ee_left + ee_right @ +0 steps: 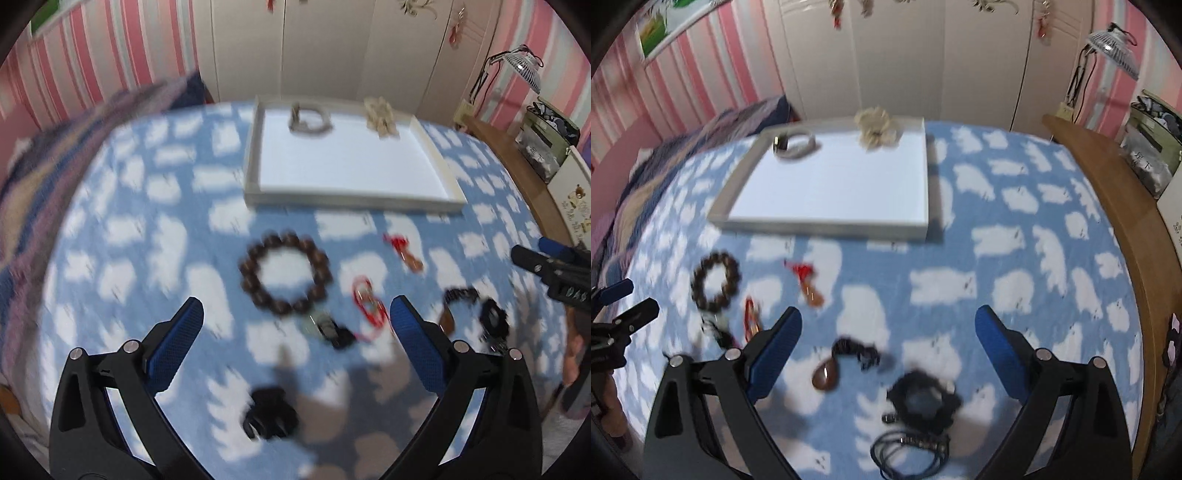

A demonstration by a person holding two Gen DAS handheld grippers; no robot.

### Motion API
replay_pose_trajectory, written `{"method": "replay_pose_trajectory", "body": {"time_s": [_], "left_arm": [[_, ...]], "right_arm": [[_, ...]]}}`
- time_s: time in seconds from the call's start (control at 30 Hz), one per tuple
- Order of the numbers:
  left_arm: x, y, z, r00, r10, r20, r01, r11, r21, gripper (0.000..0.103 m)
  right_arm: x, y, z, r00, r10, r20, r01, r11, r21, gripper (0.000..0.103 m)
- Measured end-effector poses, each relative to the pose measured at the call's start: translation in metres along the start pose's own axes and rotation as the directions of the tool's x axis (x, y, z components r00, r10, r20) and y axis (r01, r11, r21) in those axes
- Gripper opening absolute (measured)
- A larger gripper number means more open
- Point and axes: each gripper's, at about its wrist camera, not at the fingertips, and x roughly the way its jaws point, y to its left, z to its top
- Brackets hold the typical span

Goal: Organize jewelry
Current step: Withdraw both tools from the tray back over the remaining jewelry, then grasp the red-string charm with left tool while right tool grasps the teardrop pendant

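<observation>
Big blue cloud-print bedspread (122,229) fills both views, the white tray (439,173) at its far side already holding a pale bangle (308,120) and a cream flower piece (380,118), so I'd call this sorting barely begun. Both tools hang empty above the loose pieces: the left gripper (295,321) spread wide near the brown bead bracelet (284,277), the right gripper (888,328) equally wide over the black beaded ornament (923,400) and brown pendant (825,374). Next likely calls for dropping onto one piece, pinching it, carrying it to the tray.

Even indoor light — heavy motion blur, fisheye-bent edges, dark corner vignetting.
</observation>
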Motion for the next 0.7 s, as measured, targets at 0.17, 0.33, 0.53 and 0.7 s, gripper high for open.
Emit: {"method": "replay_pose_trajectory", "body": {"time_s": [0.17, 0.33, 0.53, 0.7], "left_arm": [[0.026, -0.003, -0.022, 0.99, -0.069, -0.125, 0.059, 0.995, -0.085, 0.099], [0.037, -0.015, -0.03, 0.983, -0.087, -0.161, 0.078, 0.995, -0.059, 0.097], [0.052, -0.019, -0.02, 0.982, -0.06, -0.177, 0.058, 0.998, -0.015, 0.085], [0.062, -0.023, -0.02, 0.979, -0.049, -0.198, 0.055, 0.998, 0.027, 0.073]], "right_arm": [[0.022, -0.002, -0.015, 0.994, 0.039, -0.102, -0.038, 0.999, 0.004, 0.094], [0.033, -0.005, -0.019, 0.991, 0.048, -0.124, -0.045, 0.999, 0.027, 0.094], [0.048, -0.006, -0.019, 0.985, 0.071, -0.159, -0.061, 0.996, 0.064, 0.094], [0.057, -0.001, -0.017, 0.98, 0.078, -0.185, -0.067, 0.996, 0.064, 0.084]]}}
